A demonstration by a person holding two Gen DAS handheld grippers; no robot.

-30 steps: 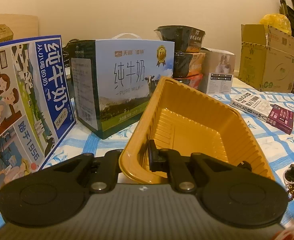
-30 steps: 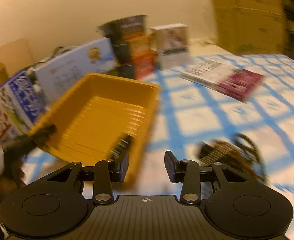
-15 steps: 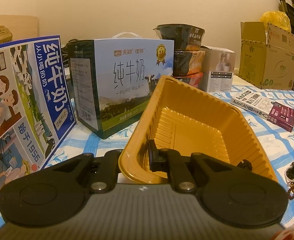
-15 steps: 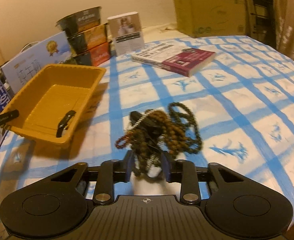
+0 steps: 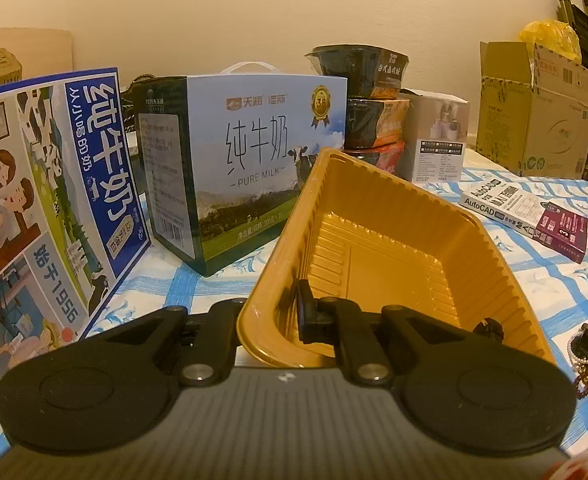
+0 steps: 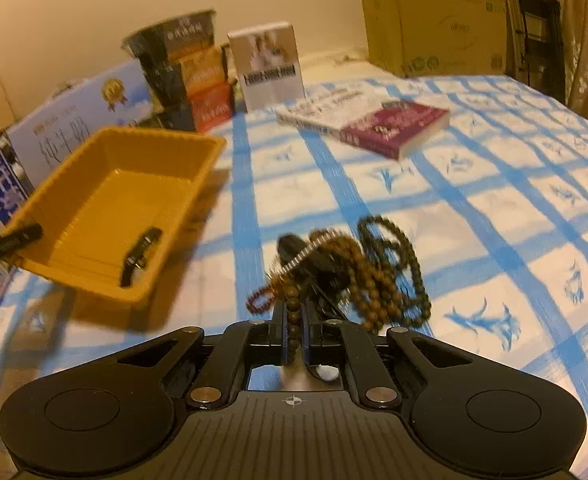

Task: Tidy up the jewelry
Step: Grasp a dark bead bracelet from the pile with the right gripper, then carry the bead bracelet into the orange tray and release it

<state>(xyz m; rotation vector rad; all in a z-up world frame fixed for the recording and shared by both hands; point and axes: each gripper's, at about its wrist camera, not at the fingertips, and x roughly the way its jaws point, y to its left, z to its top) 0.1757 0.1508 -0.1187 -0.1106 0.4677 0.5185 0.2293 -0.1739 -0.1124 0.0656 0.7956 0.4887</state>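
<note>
Nearest in the right wrist view, the right gripper (image 6: pixel 293 326) is clenched on a brown bead strand (image 6: pixel 293 316) running straight up between its pads. The rest of the jewelry pile (image 6: pixel 350 276) lies on the checked cloth (image 6: pixel 494 208) just beyond, at one o'clock. The yellow tray (image 6: pixel 93 216) sits farther off at ten o'clock, long axis slanting away. The left gripper (image 5: pixel 271 312) grips its near rim, tilting it.

The left wrist camera looks forward, slightly downward, very near the yellow ribbed plastic tray (image 5: pixel 378 240). The right wrist camera looks more steeply at the blue-checked white tablecloth (image 6: pixel 494 216). Both views share this tray (image 6: pixel 109 204).
</note>
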